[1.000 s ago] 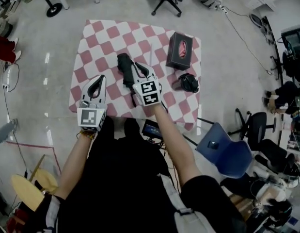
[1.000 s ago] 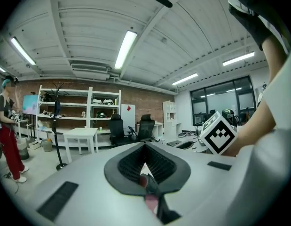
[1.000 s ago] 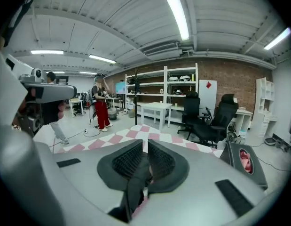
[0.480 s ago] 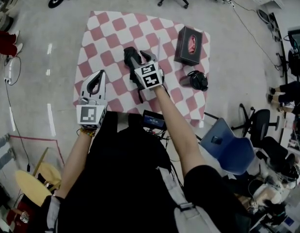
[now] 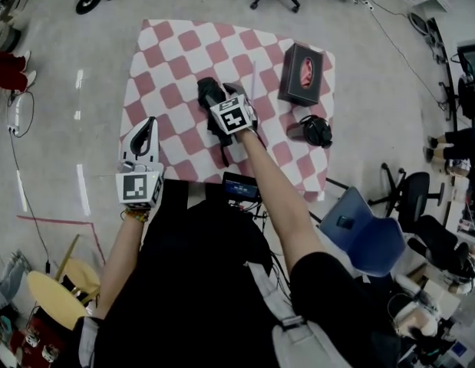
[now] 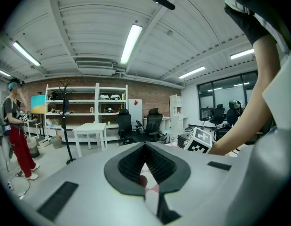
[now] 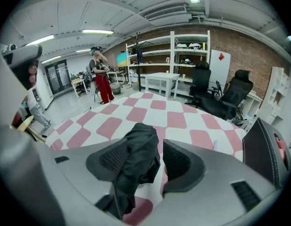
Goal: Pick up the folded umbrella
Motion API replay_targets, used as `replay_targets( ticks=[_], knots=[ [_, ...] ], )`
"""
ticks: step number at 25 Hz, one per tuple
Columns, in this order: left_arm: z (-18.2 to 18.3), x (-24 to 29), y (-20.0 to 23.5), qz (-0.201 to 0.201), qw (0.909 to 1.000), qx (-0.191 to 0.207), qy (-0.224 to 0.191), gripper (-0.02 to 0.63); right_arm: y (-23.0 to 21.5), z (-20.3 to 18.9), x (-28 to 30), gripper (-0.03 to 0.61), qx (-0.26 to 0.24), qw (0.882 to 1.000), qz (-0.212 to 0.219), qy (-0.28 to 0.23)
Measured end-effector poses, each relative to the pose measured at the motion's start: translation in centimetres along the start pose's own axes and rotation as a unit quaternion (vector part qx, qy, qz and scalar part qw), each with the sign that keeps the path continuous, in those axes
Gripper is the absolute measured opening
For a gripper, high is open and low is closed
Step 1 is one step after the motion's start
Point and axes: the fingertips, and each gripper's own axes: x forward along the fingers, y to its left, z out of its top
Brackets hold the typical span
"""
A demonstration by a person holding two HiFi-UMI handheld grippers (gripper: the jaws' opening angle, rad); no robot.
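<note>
The folded black umbrella [image 5: 207, 96] lies on the red-and-white checked tablecloth [image 5: 176, 60], near the middle. My right gripper [image 5: 224, 96] points down over it. In the right gripper view the umbrella [image 7: 138, 168] lies between the jaws of that gripper [image 7: 145, 146], which have just been opening. The left pad [image 7: 112, 158] lies against the fabric, and a gap shows before the right pad. My left gripper [image 5: 148, 125] hangs at the table's near left corner, away from the umbrella. In the left gripper view its tips [image 6: 145, 145] meet with nothing between them.
A black box with a red picture [image 5: 302, 73] and black headphones [image 5: 314, 131] sit on the cloth to the right. A small screen device [image 5: 239, 188] hangs at the near table edge. A blue chair [image 5: 360, 240] stands at the right. A person in red trousers [image 7: 100, 74] stands beyond the table.
The right gripper has come down over the umbrella and its jaws have gone from shut to open around it. The left gripper has drawn back toward the table's near left corner.
</note>
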Motion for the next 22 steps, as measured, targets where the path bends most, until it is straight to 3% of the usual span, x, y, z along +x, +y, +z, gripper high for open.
replay_targets(
  ticks=[16,22],
  knots=[
    [-0.5,-0.7,1.9,0.027,0.9995,-0.006,0.012,0.011,2.7,-0.5,2.6,0.264,0.061,0.996,0.066,0.028],
    [-0.5,-1.1,2.5,0.033,0.9994,-0.007,0.007,0.011,3.0,-0.4,3.7,0.278,0.082,0.993,0.065,0.050]
  ],
)
